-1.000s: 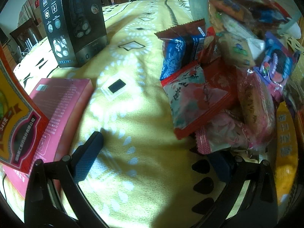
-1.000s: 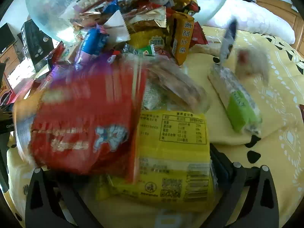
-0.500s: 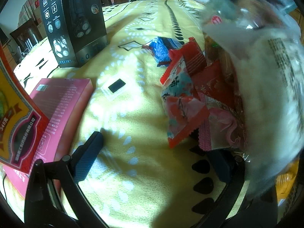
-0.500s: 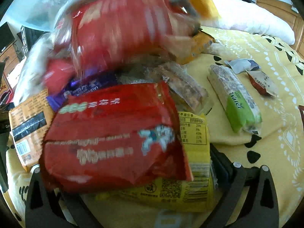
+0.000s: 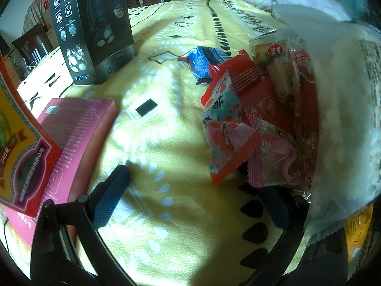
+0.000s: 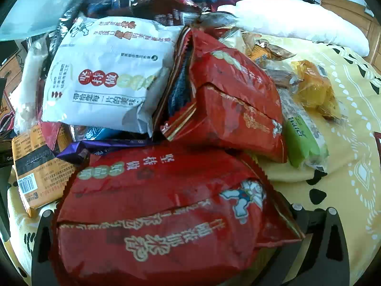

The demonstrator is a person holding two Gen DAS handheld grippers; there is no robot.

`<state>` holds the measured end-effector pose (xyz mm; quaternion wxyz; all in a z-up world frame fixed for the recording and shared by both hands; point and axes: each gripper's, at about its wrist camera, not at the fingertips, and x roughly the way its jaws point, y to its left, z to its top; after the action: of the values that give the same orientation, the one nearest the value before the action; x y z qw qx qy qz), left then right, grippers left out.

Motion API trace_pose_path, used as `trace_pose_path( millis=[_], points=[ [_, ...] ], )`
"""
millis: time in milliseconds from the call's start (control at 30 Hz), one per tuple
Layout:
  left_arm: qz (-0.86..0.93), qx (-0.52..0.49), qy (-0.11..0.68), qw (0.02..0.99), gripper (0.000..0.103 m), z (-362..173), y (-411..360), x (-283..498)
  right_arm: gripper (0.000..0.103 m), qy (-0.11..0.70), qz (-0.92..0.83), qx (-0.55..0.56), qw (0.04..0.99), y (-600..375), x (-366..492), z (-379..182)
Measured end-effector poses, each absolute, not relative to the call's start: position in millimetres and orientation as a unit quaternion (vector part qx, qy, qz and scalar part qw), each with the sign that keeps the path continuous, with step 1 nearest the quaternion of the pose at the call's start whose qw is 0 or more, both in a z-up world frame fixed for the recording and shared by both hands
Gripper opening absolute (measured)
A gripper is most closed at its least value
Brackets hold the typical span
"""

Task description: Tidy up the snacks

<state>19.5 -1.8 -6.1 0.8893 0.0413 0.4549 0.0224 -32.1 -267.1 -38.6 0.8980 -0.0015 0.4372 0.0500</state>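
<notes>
While the snack pile [image 6: 181, 109] is lying heaped on the yellow bedspread [image 5: 166, 214], nothing is yet being gripped. Left tool [image 5: 195, 197] is sitting wide apart, empty, low over bare bedspread just left of the pile, with one blue pad [image 5: 112, 197] resting near the fabric. Right tool [image 6: 171, 238] is mostly buried under the big red packet [image 6: 166, 214]; its arms are standing spread, but I cannot tell whether anything is being pinched, since the tips are hidden.

Judging the step: sorting is only starting. Doing it well probably means working from the pile's edge, taking one loose packet by its crimped seam, such as the floral red-edged packet [image 5: 226, 128] at the pile's left margin, not digging under the slippery top bags.

Around the pile: white packet [image 6: 107, 71] is leaning on top beside a second red packet [image 6: 233, 104]; green wafer bar [image 6: 302, 138] and orange wrapped sweet [image 6: 314, 90] are lying right of the pile. Small blue packet [image 5: 202, 64] is lying behind it. Left of the pile, well apart, a black shaver box [image 5: 92, 28] is standing upright and a pink box [image 5: 76, 138] is crowding the left tool.
</notes>
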Motion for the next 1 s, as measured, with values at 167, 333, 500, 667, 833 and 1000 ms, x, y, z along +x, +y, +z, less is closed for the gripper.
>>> trace_pose_path(
  millis=[167, 333, 500, 667, 833, 1000],
  points=[
    [0.022, 0.041, 0.455, 0.889, 0.103, -5.9, -1.9, 19.4, 0.103, 0.437, 0.05, -0.001, 0.898, -267.5, -32.3, -38.6],
    [0.022, 0.041, 0.455, 0.889, 0.103, -5.6, -1.8, 19.0, 0.103, 0.435, 0.052, 0.002, 0.899, -270.3, -33.5, -38.4],
    [0.022, 0.041, 0.455, 0.889, 0.103, -5.4, -1.9, 18.8, 0.103, 0.434, 0.051, 0.002, 0.899, -273.5, -37.6, -38.0],
    [0.022, 0.041, 0.455, 0.889, 0.103, -5.2, -1.8, 18.5, 0.103, 0.434, 0.051, 0.0, 0.899, -274.6, -38.5, -39.4],
    [0.022, 0.041, 0.455, 0.889, 0.103, -5.3, -1.6, 18.6, 0.103, 0.436, 0.05, -0.002, 0.898, -270.3, -37.0, -40.5],
    [0.022, 0.041, 0.454, 0.89, 0.103, -5.5, -1.6, 18.5, 0.103, 0.437, 0.049, -0.003, 0.898, -263.4, -37.0, -40.9]
  ],
)
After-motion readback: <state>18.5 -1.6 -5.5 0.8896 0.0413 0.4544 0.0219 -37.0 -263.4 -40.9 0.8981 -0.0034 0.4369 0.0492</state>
